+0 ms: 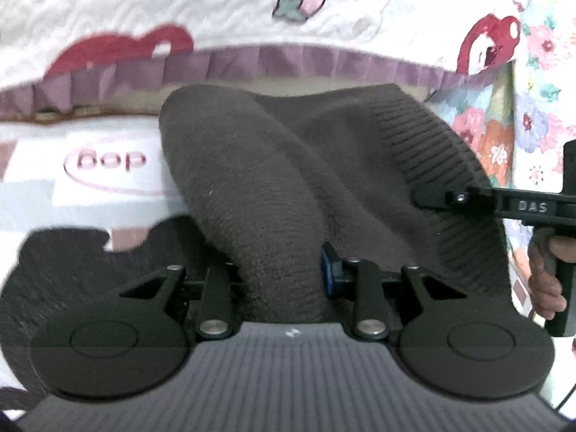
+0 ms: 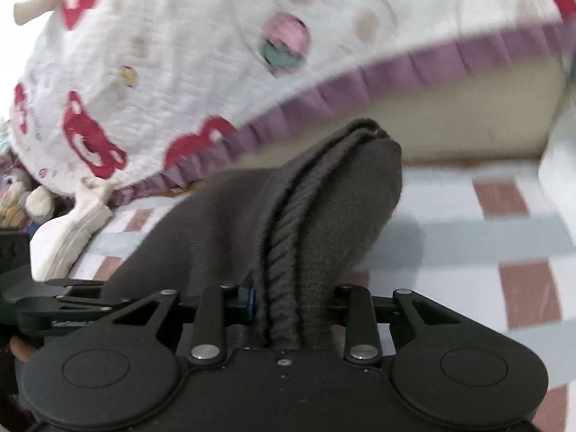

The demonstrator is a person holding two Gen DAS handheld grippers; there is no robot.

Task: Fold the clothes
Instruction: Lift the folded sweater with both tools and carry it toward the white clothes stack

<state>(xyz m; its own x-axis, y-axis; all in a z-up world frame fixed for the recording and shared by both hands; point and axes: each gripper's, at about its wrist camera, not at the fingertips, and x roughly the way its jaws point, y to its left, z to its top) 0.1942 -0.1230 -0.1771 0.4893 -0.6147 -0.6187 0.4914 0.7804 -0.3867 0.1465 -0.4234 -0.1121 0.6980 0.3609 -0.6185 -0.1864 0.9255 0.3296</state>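
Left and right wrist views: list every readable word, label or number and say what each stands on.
"DAS": embossed on the right gripper, seen in the left wrist view.
"dop", as it reads here, possibly upside down: pink oval on the bed sheet.
Embossed lettering on the left gripper in the right wrist view: too blurred to read.

1. Soft, even indoor light fills both my views; I see no glare and cannot tell where the light comes from.
2. The dark knit garment (image 1: pixel 273 180) throws a faint grey shadow onto the checked bedsheet (image 2: pixel 468 230) in my right view.
3. Motion blur smears the white printed quilt (image 2: pixel 187 36) and its purple frill, worst in my right view.
4. Fisheye bending curves the frill line and darkens the corners.
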